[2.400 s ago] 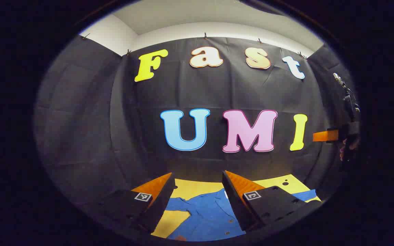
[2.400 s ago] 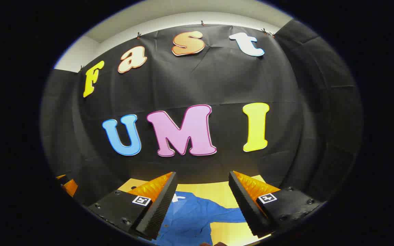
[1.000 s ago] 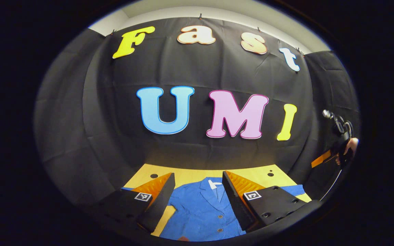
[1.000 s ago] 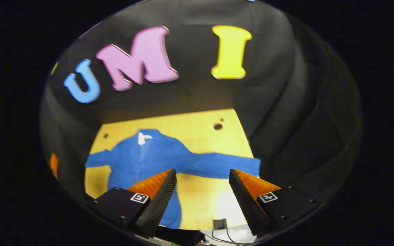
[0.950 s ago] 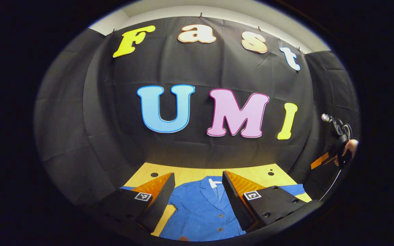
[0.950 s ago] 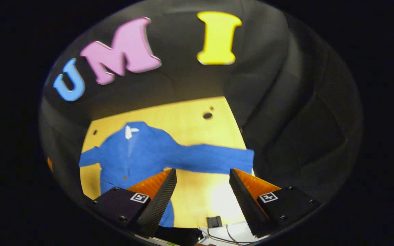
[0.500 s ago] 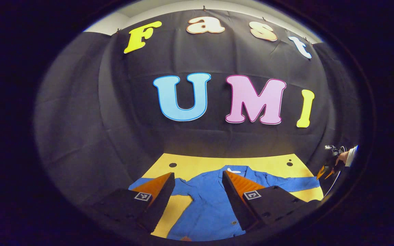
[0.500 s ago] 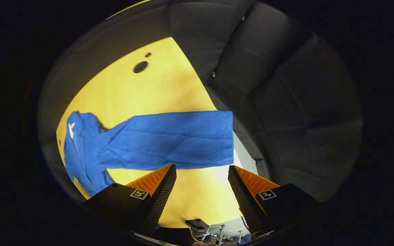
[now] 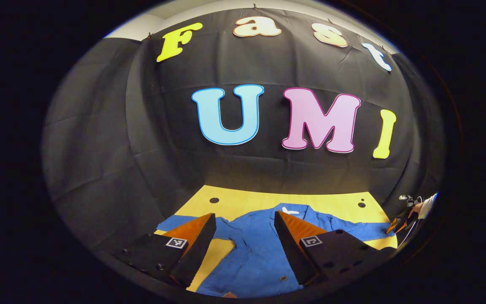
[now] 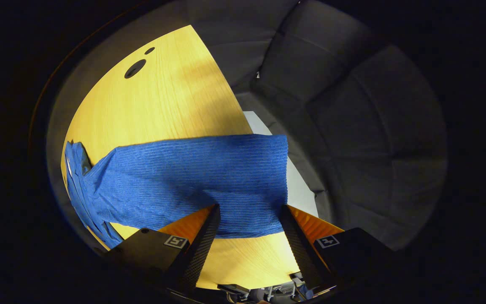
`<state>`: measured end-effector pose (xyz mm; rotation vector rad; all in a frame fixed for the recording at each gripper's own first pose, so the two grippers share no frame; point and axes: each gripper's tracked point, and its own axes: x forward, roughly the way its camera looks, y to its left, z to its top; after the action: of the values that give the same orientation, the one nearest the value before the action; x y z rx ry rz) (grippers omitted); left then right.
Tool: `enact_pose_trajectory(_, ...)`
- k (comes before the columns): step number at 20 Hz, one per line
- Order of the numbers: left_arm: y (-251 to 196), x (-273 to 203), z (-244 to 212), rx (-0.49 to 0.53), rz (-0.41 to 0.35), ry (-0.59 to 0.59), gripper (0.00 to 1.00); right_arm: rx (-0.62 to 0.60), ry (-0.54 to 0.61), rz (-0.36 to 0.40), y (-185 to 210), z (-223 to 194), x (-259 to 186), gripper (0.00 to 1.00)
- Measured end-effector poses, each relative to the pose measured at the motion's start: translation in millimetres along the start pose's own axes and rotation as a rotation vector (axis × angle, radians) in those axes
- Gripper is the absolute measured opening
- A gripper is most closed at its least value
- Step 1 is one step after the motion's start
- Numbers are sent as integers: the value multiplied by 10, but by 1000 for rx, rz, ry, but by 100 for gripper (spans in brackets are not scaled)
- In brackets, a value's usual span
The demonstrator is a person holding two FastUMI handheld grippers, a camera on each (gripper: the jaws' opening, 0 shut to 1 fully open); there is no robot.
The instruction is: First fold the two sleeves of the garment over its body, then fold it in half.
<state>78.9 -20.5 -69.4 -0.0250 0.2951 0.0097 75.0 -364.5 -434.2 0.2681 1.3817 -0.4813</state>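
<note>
A blue button-up shirt lies flat on the yellow wooden table, collar at the far side and both sleeves spread out sideways. My left gripper hovers open above the shirt's body, holding nothing. In the right gripper view, the shirt's sleeve stretches across the table, its cuff reaching the table's side edge. My right gripper is open, low over the cuff end, with the sleeve's near edge between its fingertips. The right gripper and the hand holding it show at the far right.
Black cloth walls close in the table at the back and sides. Round holes sit near the table's far corners. A pale floor patch shows past the side edge. Cables and gear lie below the front edge.
The right gripper has tipped down from facing the wall and dropped close over the sleeve's cuff, still open. The left gripper tilted slightly down and stays above the shirt body.
</note>
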Motion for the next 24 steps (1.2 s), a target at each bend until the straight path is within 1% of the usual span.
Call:
enact_pose_trajectory(3, -4, 19, -54, -1, 4, 14, 80, 27, -13, 25, -30, 26, 21, 87)
enact_pose_trajectory(5, 3, -6, -83, 8, -1, 19, 80, 100, -25, 42, 0, 44, 6, 46)
enact_pose_trajectory(6, 14, -30, -93, 17, -3, 17, 80, 116, -26, 33, 5, 54, 8, 26)
enact_pose_trajectory(7, 52, -38, -82, 27, 2, 17, 80, 98, -26, 19, 4, 17, -10, 6)
enact_pose_trajectory(9, 187, -93, -82, 32, 17, 11, 80, 36, -75, -11, 85, 52, -86, 5)
enact_pose_trajectory(10, 240, -112, -99, 21, 20, 10, 80, 18, -112, -7, 175, 97, -176, 5)
enact_pose_trajectory(12, 351, -155, -183, -3, 22, 21, 80, -8, -180, 28, 494, 189, -439, 5)
enact_pose_trajectory(14, 520, -237, -257, -20, 37, 26, 80, -42, -236, 61, 799, 209, -804, 5)
enact_pose_trajectory(16, 668, -298, -339, -45, 43, 32, 80, -41, -292, 130, 1290, 215, -1170, 5)
enact_pose_trajectory(19, 905, -384, -438, -78, 67, 35, 80, -121, -354, 214, 2119, 205, -1660, 5)
enact_pose_trajectory(20, 1013, -431, -478, -76, 93, 33, 80, -145, -354, 268, 2475, 150, -1785, 5)
enact_pose_trajectory(21, 1101, -486, -496, -71, 117, 26, 80, -167, -330, 330, 2838, 26, -1861, 5)
enact_pose_trajectory(22, 1153, -545, -548, -68, 135, 17, 80, -195, -323, 361, 3146, -66, -1929, 5)
enact_pose_trajectory(24, 1226, -604, -647, -79, 162, 20, 80, -262, -336, 372, 3677, -206, -1995, 5)
